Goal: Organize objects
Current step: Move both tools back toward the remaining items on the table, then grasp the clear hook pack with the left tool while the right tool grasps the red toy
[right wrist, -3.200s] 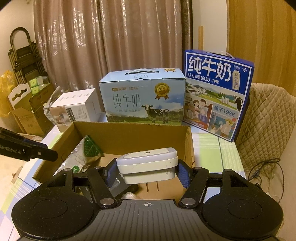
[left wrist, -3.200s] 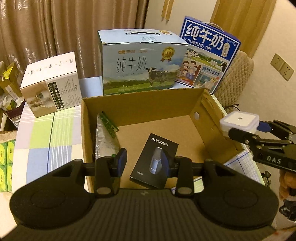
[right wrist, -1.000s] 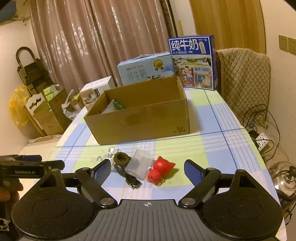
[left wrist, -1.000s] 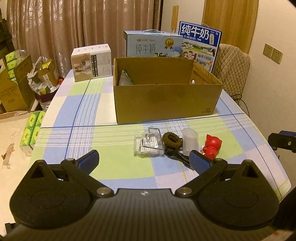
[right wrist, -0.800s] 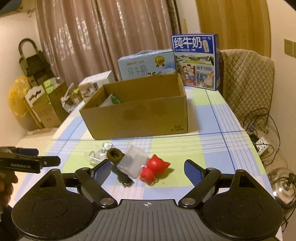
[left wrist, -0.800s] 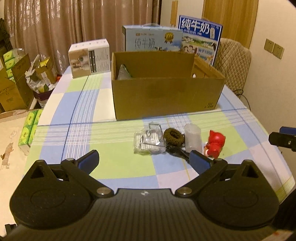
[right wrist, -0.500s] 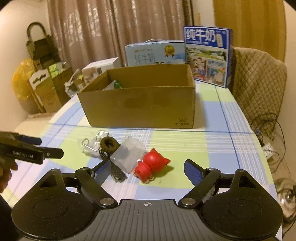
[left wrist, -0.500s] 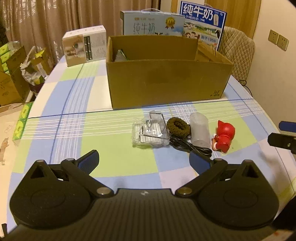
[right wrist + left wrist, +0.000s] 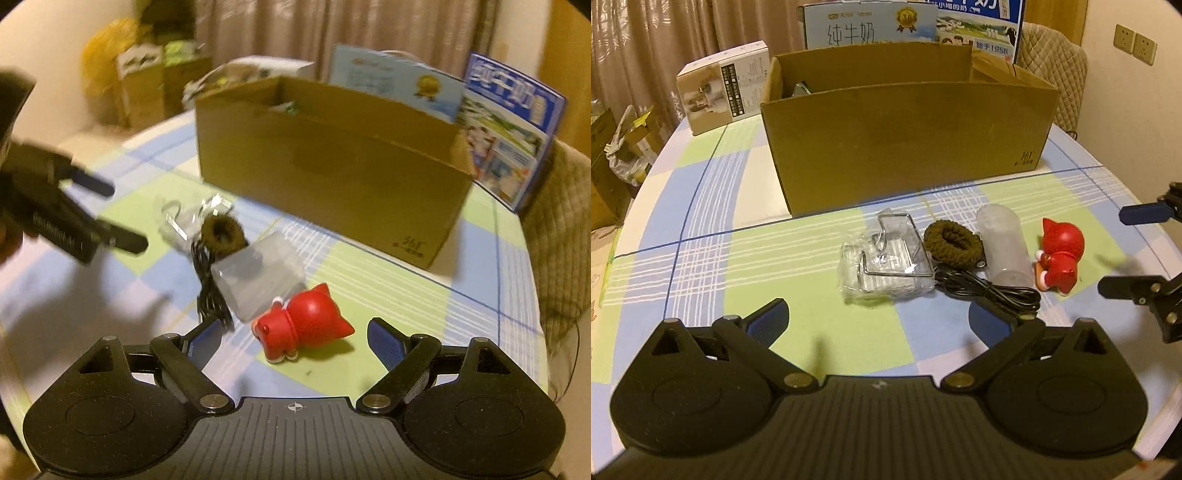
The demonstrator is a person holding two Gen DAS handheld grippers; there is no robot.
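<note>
Both grippers empty: left gripper and right gripper each with jaws spread wide, lowered closer to the tabletop than half a second ago. Red cat figurine lies on its side directly ahead of the right gripper, touching the clear plastic container. Beside these: brown hair tie, black cable, bagged wire hook, all on the checked tablecloth in front of the cardboard box, marked "361". Behind it, milk cartons printed "纯牛奶" and "1956". The right-wrist view is now motion-blurred.
</note>
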